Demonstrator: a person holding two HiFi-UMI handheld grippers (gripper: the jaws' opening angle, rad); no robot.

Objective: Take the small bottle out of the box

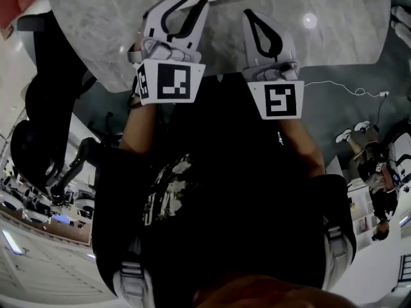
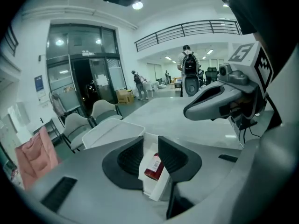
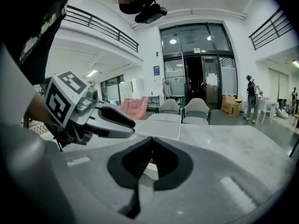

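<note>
Just beyond left tongs [image 2: 150, 143] lies small bottle [image 2: 154, 167].

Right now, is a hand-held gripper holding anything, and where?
Nothing is held. The left hand-held gripper is open near the small bottle; the right hand-held gripper is shut, empty.

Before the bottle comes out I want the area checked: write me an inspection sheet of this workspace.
Surface: grey marble table.
Job's things: small red bottle lies in the open white box.
Clutter: shallow white tray beyond the box.
Grippers: left gripper open, bottle seen through its gap, not gripped; right gripper shut, empty.
Cables: white cable on the floor.
Surroundings: chairs, pink cloth, people far off.
</note>
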